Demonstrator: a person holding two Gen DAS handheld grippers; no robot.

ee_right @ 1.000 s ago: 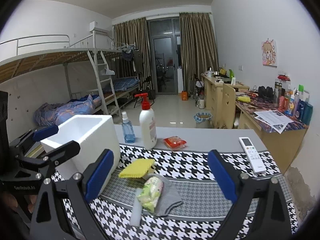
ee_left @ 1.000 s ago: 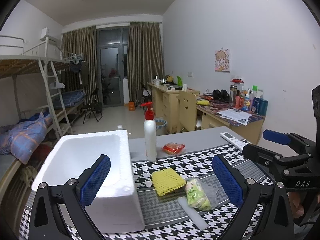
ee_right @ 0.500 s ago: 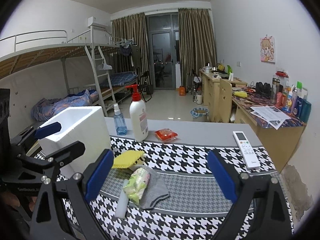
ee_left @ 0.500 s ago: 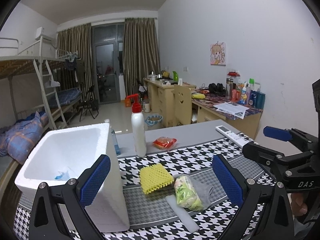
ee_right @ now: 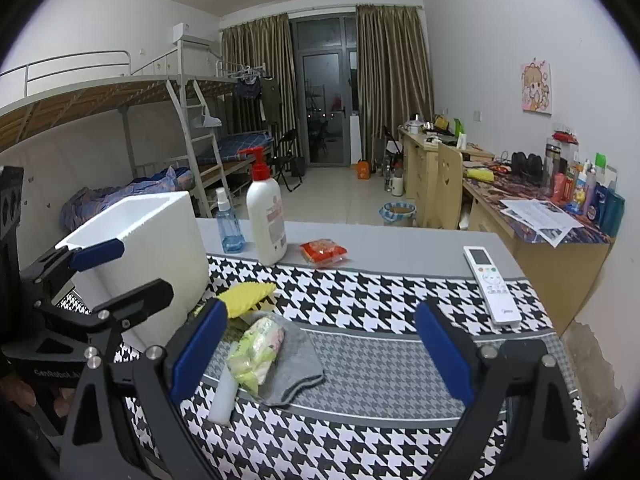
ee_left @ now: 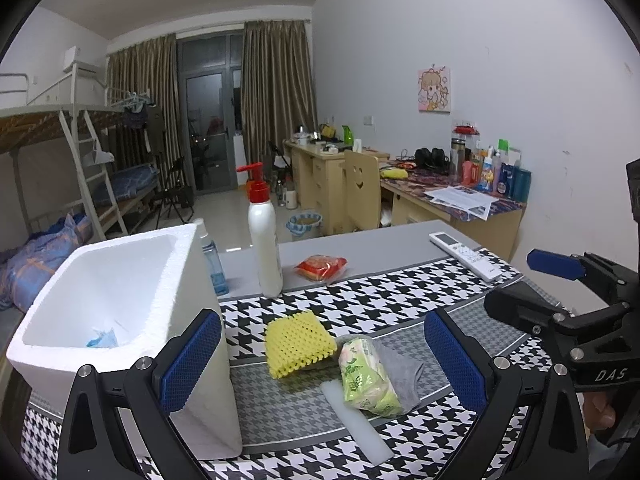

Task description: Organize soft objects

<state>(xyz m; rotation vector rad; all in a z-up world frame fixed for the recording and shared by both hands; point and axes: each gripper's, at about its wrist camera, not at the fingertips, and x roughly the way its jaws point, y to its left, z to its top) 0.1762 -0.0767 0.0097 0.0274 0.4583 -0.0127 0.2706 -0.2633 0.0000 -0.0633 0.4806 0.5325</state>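
Note:
A yellow mesh sponge (ee_left: 298, 342) (ee_right: 248, 294) lies on the houndstooth cloth beside a white foam box (ee_left: 120, 300) (ee_right: 140, 248). Just in front of it a green tissue pack (ee_left: 368, 376) (ee_right: 256, 350) rests on a grey cloth (ee_left: 400, 368) (ee_right: 296, 364), with a white foam strip (ee_left: 356, 424) (ee_right: 224, 396) alongside. Something blue lies at the bottom of the box. My left gripper (ee_left: 320, 360) hovers open above these items, empty. My right gripper (ee_right: 320, 354) is also open and empty, to the right of the pile.
A white pump bottle (ee_left: 264, 240) (ee_right: 266, 220), a blue spray bottle (ee_right: 228, 222) and a red packet (ee_left: 322, 268) (ee_right: 324, 252) stand toward the table's far edge. A white remote (ee_left: 466, 254) (ee_right: 492, 284) lies at the right. Desks, a chair and a bunk bed fill the room behind.
Both grippers have shifted, so the left view now looks down into the foam box and shows the blue thing inside. The table items stay where they were, and both grippers remain open.

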